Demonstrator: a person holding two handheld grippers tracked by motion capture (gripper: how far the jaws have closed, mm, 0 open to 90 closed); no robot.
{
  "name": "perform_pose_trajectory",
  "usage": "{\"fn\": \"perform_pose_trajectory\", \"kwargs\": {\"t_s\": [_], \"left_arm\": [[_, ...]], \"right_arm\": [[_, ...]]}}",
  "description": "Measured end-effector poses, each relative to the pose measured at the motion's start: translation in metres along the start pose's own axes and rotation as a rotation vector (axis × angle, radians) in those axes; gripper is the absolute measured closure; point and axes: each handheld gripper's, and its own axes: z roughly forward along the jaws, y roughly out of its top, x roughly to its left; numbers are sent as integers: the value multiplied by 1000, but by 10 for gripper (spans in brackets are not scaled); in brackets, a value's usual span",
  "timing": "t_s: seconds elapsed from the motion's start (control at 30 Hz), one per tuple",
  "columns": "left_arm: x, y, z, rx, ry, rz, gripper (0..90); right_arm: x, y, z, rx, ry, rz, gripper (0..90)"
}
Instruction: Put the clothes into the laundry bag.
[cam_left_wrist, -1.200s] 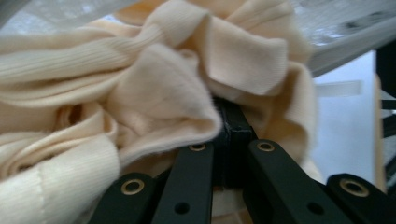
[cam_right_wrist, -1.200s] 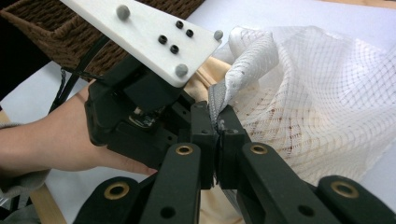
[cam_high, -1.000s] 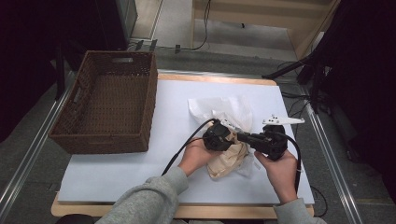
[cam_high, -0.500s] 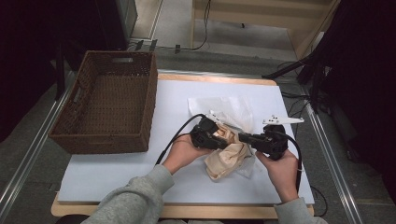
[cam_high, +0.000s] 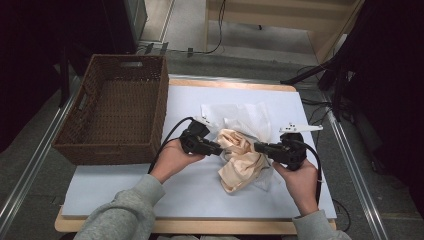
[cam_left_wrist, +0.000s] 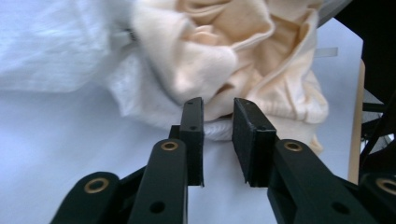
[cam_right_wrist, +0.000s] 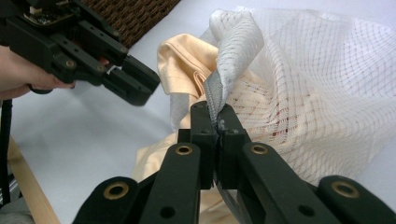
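Note:
A crumpled cream cloth (cam_high: 243, 159) lies partly inside a white mesh bag (cam_high: 250, 117) on the white table top. My right gripper (cam_high: 258, 147) is shut on the grey hem of the mesh bag (cam_right_wrist: 224, 56), with the jaws pressed together (cam_right_wrist: 215, 116) and the hem lifted. My left gripper (cam_high: 219, 148) is open just left of the cloth, with nothing between its jaws (cam_left_wrist: 217, 108). The cream cloth (cam_left_wrist: 243, 51) bulges right ahead of them. In the right gripper view the left gripper (cam_right_wrist: 133, 84) hovers beside the cloth (cam_right_wrist: 182, 60).
A brown wicker basket (cam_high: 162, 107) stands at the left of the table, close to the left hand. The white sheet (cam_high: 150, 195) covers the table up to its wooden front edge (cam_high: 200, 226). Cables trail from both grippers.
My left gripper has drawn back to the left, away from the right gripper and off the cream cloth. The right gripper stays put on the bag's hem.

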Motion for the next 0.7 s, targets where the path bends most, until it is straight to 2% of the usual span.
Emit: {"fn": "perform_pose_trajectory", "kwargs": {"t_s": [0.03,0.07,0.1,0.13,0.17,0.2,0.27,0.33,0.57,0.63,0.7], "left_arm": [[2,-1,-1,-3,4,-4,754],[11,-4,-4,-8,18,-22,799],[11,-4,-4,-8,18,-22,826],[17,-5,-4,-12,44,-31,852],[17,-5,-4,-12,44,-31,872],[20,-5,-4,-10,54,-27,872],[29,-3,-2,-17,66,-47,900],[32,0,0,-26,71,-51,900],[26,20,10,-41,71,-8,900],[23,26,16,-40,62,1,900],[13,34,27,-32,58,30,900]], "right_arm": [[0,0,0,0,0,0,890],[-1,0,0,2,1,-1,889],[-1,0,0,2,1,-1,889],[-1,1,1,0,1,1,890],[-1,1,1,0,1,1,890],[0,1,1,1,2,1,889],[-1,1,1,0,4,1,889],[-1,1,1,2,7,4,889],[-1,1,2,3,9,3,889],[0,1,2,7,9,0,889],[0,1,3,8,11,-4,889]]}}
